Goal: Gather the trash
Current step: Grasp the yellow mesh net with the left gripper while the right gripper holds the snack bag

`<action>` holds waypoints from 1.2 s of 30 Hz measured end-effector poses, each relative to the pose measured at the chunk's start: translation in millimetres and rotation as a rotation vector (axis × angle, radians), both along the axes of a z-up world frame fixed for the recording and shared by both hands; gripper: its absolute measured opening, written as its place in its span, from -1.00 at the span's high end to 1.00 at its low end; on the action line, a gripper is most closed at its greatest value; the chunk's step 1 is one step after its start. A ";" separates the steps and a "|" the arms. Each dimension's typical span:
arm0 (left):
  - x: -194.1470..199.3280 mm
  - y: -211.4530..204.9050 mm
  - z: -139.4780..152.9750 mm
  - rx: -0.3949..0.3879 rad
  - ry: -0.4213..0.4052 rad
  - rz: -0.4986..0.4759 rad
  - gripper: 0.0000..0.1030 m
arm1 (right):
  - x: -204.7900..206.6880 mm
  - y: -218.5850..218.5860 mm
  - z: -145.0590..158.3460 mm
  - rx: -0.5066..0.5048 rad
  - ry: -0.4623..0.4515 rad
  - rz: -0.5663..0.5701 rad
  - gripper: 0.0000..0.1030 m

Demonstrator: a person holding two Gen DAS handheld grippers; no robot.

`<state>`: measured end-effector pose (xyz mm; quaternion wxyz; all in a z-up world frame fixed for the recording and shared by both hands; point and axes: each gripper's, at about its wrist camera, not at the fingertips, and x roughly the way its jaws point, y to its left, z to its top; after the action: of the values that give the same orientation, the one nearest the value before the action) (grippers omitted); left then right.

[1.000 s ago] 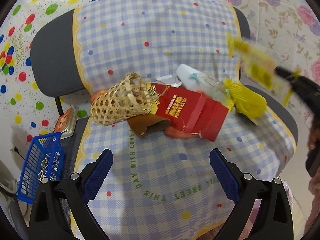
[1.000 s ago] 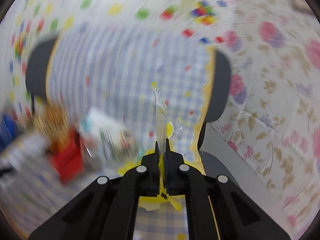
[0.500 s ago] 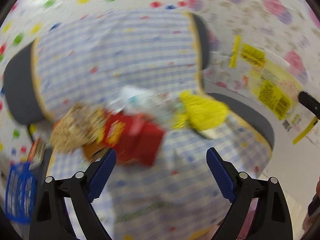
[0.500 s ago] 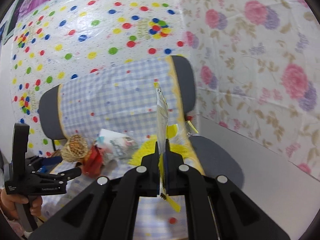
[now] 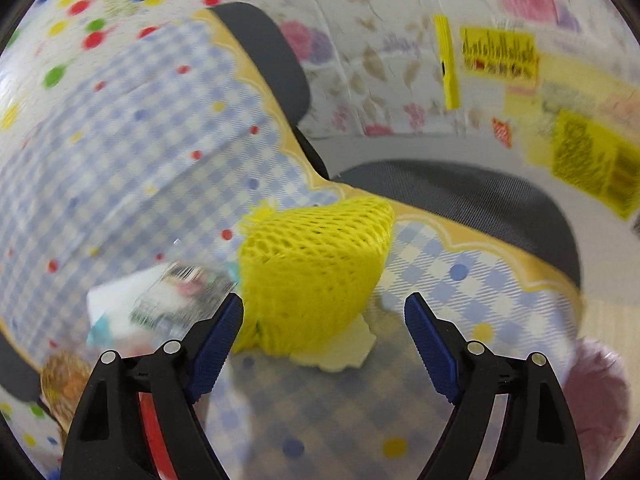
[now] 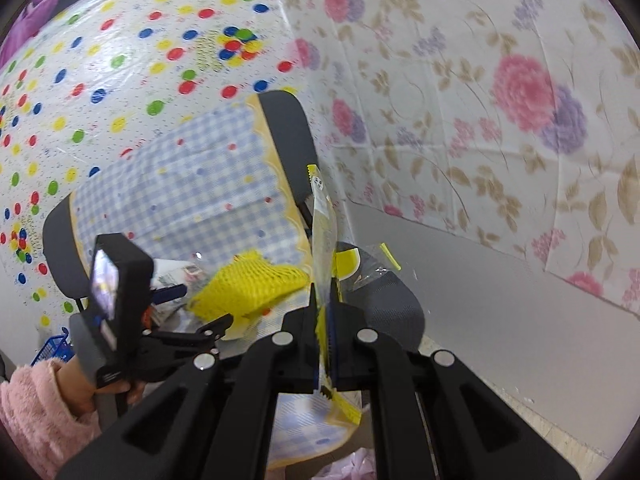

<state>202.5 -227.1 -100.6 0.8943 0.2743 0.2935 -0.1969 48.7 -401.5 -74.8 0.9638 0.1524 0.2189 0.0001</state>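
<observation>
Checked chair cover [image 5: 120, 184], floral wall [image 6: 500, 128]

Left gripper [image 5: 324, 312] angled down, jaws wide and closing; right gripper [image 6: 325, 312] clamped tight; pink-sleeved hand [image 6: 86, 388] grips the left handle.

Yellow foam net [image 5: 316, 264] looks spongy and meshed; checked cloth [image 5: 132, 168] matt, woven.

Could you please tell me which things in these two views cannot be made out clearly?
- Left wrist view: print on the wrapper beside the yellow net, lost to motion blur.
- Left wrist view: basket, blurred and cut off behind the left claw.
- Right wrist view: bag in the right claw, seen edge-on, label unreadable.
</observation>
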 end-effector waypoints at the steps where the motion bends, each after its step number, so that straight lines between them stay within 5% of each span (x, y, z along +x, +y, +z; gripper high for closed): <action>1: 1.8 -4.7 -2.2 0.022 -0.008 -0.008 -0.60 | 1.4 -2.4 -3.2 0.007 0.008 -0.002 0.93; 4: 12.1 -20.3 -13.7 0.112 -0.021 -0.044 -0.57 | 4.4 -6.1 -9.9 0.020 0.025 -0.003 0.93; 6: 18.1 -24.9 -18.5 0.139 -0.016 -0.043 -0.36 | 5.1 -5.6 -11.8 0.023 0.031 -0.003 0.93; 8: 24.3 -23.7 -20.2 0.137 0.005 -0.031 0.28 | 4.8 -4.8 -11.6 0.024 0.034 -0.004 0.93; 10: 27.0 -17.2 -13.8 0.079 0.033 -0.016 0.71 | 1.8 -3.0 -9.1 0.023 0.031 -0.006 0.93; 17: -8.9 33.5 83.5 -0.368 0.047 -0.069 0.77 | -19.8 3.1 13.6 0.015 -0.027 -0.019 0.93; 22: -53.2 64.9 134.0 -0.551 0.046 -0.133 0.77 | -43.7 12.9 29.4 -0.017 -0.056 -0.032 0.93; 30: -115.6 93.4 142.7 -0.690 0.075 -0.179 0.77 | -85.7 20.2 46.4 -0.046 -0.059 -0.051 0.93; 36: -166.2 91.6 115.0 -0.661 0.100 -0.194 0.77 | -120.6 30.3 47.0 -0.071 -0.022 -0.053 0.93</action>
<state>36.4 -135.4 14.4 0.8965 -0.0135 0.2300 -0.3785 -71.8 -371.2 -27.7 0.9706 0.1240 0.2040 -0.0316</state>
